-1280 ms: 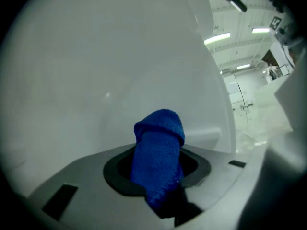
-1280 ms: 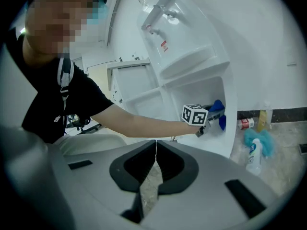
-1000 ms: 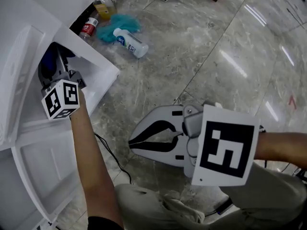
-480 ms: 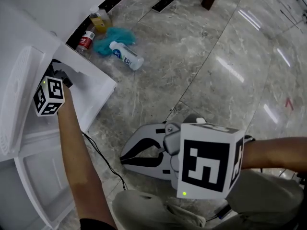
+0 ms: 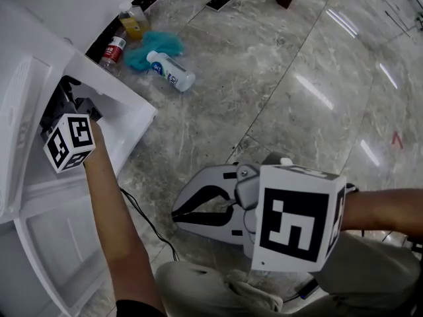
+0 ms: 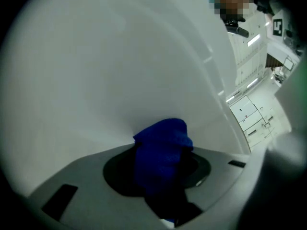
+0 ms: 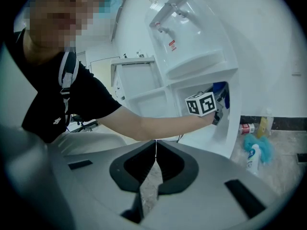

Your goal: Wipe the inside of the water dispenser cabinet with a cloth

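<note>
Head view taken as the clock face.

1. Floor: grey marbled tile, filling the frame from 12 to 4 o'clock.
2. Water dispenser cabinet: white, at 9 to 10 o'clock, its lower compartment open towards the person. The right gripper view shows the taps above this compartment.
3. Person: crouched at 6 o'clock. The left forearm reaches up from 7 o'clock into the compartment.
4. Right gripper: at 5 o'clock, held above the floor well clear of the cabinet and pointing towards 9 o'clock. Jaws fully together, nothing between them.
5. Left gripper: at 9 o'clock, its front end inside the compartment. Jaws clamped on the cloth.
6. Cloth: dark blue, bunched, standing out past the jaw tips close to the white inner wall of the cabinet. Contact with the wall cannot be confirmed.
7. Teal rag: on the floor at 11 o'clock, just beside the cabinet's base.
8. White bottle: lying on its side, touching the rag.
9. Red-labelled bottle and yellow bottle: upright near the dark skirting at 11 o'clock.
10. Black cable: trailing across the floor at 7 o'clock
</note>
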The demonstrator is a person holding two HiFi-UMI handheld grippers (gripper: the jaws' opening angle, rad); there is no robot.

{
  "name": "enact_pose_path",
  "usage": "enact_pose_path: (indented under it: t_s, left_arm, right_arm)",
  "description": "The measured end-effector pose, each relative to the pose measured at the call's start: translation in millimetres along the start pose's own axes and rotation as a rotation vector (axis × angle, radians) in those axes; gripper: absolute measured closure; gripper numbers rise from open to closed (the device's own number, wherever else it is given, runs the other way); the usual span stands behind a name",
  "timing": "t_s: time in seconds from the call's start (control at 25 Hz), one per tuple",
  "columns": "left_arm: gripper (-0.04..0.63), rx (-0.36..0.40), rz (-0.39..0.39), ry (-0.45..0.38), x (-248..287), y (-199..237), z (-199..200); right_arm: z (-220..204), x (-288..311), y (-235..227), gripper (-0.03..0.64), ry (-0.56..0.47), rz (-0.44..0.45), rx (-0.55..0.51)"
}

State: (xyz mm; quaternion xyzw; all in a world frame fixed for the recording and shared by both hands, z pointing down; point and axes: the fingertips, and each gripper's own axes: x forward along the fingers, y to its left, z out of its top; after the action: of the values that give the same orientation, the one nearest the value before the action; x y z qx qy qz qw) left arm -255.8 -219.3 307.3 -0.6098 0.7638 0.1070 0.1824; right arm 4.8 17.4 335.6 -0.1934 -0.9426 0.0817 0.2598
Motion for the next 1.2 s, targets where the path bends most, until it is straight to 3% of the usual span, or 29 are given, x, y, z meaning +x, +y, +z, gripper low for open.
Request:
enact_pose_path:
  t_s: [0.24, 0.44, 0.6, 0.76, 0.88, 1.0, 1.12, 1.16, 1.2]
  left_arm:
    - [0.463, 0.014, 0.105, 0.055, 24.6, 31.2, -19.8]
    - [0.463, -0.035, 0.063, 0.062, 19.0, 23.6, -14.5]
    - [0.462, -0.105, -0.069, 0.048, -14.2, -14.1, -2.0]
    - [0.462, -0.087, -0.240, 0.107, -68.0, -57.6, 5.1]
    - [0.462, -0.087, -0.302, 0.150, -107.7, -64.8, 9.2]
    - [0.462, -0.047, -0.371, 0.178, -141.8, -74.1, 17.8]
    - [0.462, 0.040, -0.469, 0.213, -172.7, -89.1, 25.2]
    - [0.462, 0.065, -0.495, 0.227, -181.3, -91.8, 26.8]
    - [0.462, 0.089, -0.516, 0.242, -189.5, -92.7, 27.5]
  right_arm:
    - [-8.6, 0.6, -0.4, 0.618, 0.018, -0.005, 0.020]
    - [-5.9, 1.8, -2.8, 0.618, 0.013, 0.005, 0.006]
    - [-0.6, 9.7, -8.6, 0.618, -0.011, -0.003, 0.014]
    - [12.3, 15.8, -16.3, 0.618, -0.061, -0.039, 0.015]
    - [26.4, 20.1, -27.7, 0.618, -0.123, -0.072, 0.050]
    - [37.2, 22.9, -54.6, 0.618, -0.156, -0.138, 0.062]
    - [51.2, 33.8, -75.8, 0.613, -0.151, -0.188, -0.035]
    - [58.1, 39.3, -80.2, 0.549, -0.153, -0.215, -0.071]
    - [64.9, 45.7, -82.3, 0.401, -0.155, -0.240, -0.104]
